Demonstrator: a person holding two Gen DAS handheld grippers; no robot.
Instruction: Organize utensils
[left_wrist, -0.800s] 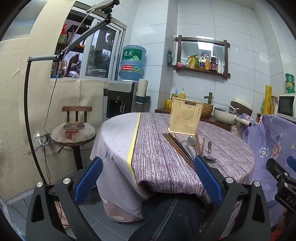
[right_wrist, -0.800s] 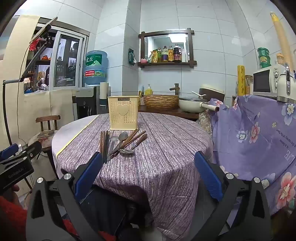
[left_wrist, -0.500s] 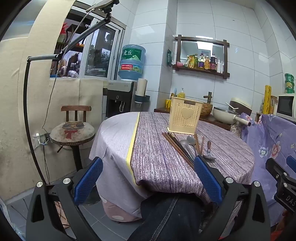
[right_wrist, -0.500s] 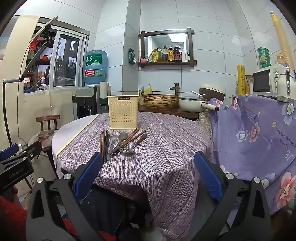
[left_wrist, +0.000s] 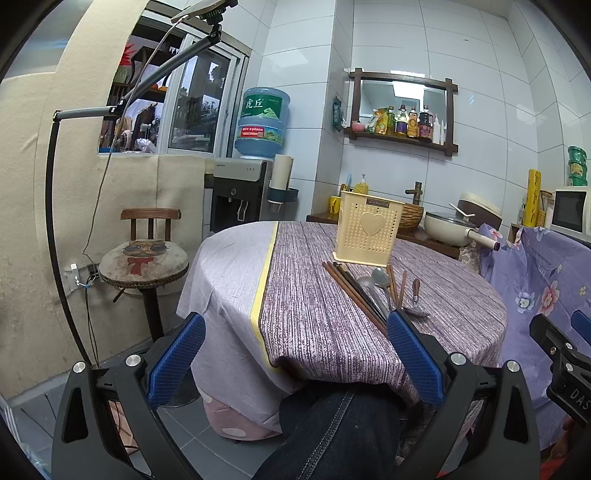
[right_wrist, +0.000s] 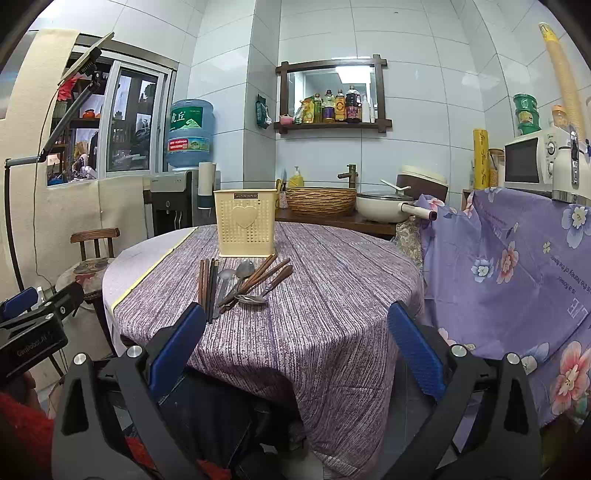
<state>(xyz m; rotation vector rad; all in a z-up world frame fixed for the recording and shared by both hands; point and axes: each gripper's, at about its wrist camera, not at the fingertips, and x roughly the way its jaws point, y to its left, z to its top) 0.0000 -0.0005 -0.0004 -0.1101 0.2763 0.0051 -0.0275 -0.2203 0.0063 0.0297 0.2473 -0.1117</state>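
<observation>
Nothing moved — both tools (left_wrist: 295, 354) (right_wrist: 295, 350) gape, utensils (right_wrist: 240, 284) untouched

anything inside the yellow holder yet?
Cannot tell: the holder walls hide its inside, and nothing pokes above its rim. Chopsticks and spoons lie on the table in front.

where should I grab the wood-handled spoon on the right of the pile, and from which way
Judging from its pose, grip the wood-handled spoon mid-handle, from above with the open right gripper, jaws across the shaft. The handle lies flat and alone on the tablecloth; its bowl end overlaps the other utensils.
</observation>
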